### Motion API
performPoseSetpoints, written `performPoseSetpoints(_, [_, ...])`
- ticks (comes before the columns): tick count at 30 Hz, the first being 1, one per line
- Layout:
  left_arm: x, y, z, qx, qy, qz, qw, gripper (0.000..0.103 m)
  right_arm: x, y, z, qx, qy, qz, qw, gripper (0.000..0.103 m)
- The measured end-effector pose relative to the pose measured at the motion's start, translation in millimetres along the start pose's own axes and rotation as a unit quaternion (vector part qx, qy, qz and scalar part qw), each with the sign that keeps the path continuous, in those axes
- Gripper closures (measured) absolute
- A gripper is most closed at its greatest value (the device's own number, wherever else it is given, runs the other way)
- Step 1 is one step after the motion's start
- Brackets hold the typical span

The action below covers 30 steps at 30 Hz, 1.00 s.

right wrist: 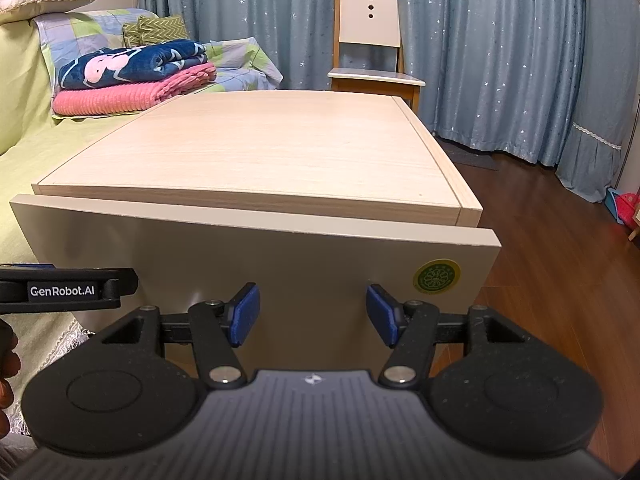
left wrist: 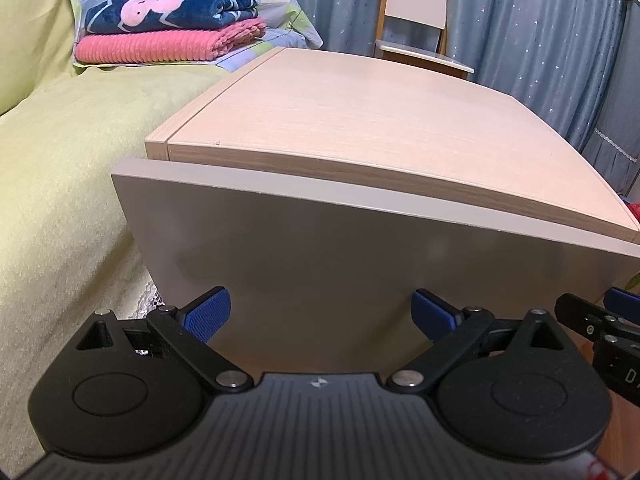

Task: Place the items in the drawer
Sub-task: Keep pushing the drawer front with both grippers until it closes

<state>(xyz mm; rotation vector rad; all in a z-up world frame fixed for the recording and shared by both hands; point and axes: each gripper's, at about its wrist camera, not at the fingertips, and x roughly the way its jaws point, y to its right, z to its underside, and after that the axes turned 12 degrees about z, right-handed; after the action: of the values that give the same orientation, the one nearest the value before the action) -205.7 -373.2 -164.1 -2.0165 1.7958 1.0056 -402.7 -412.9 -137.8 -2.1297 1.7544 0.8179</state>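
My left gripper (left wrist: 322, 312) & right gripper (right wrist: 313, 314) both spread wide, nothing held, right up vs the grey drawer front (right wrist: 280, 264), under the nightstand top (right wrist: 256, 148), beside the bed (left wrist: 60, 168).

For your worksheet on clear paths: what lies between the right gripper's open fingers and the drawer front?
Nothing. In the right wrist view the right gripper faces the bare drawer front; only a green sticker sits off to its right.
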Motion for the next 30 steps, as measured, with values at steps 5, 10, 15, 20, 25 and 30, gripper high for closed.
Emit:
performPoseSetpoints(5, [0.8,0.0,-1.1,0.0,0.001,0.001,1.0,0.004,-0.2,1.5,-0.6,0.001,0.0,0.001,1.0,0.046])
performPoseSetpoints(10, [1.7,-1.2,-2.2,0.001,0.002,0.002,1.0,0.004,1.9,-3.2,-4.3,0.0,0.0,0.003,1.0,0.046])
performPoseSetpoints(15, [2.6,-2.3,-3.7,0.0,0.002,0.004,1.0,0.004,3.0,-4.8,-5.4,0.0,0.0,0.004,1.0,0.046])
performPoseSetpoints(20, [3.6,-3.3,-5.5,-0.001,0.003,0.005,1.0,0.004,5.7,-5.1,-6.8,0.001,0.001,0.005,1.0,0.046])
performPoseSetpoints(25, [3.9,-2.8,-7.0,-0.003,0.003,0.006,1.0,0.004,7.1,-5.1,-7.6,0.003,0.0,0.006,1.0,0.046])
performPoseSetpoints(30, [3.8,-2.8,-8.0,-0.004,0.005,0.007,1.0,0.004,8.3,-6.7,-8.6,0.003,0.001,0.007,1.0,0.046])
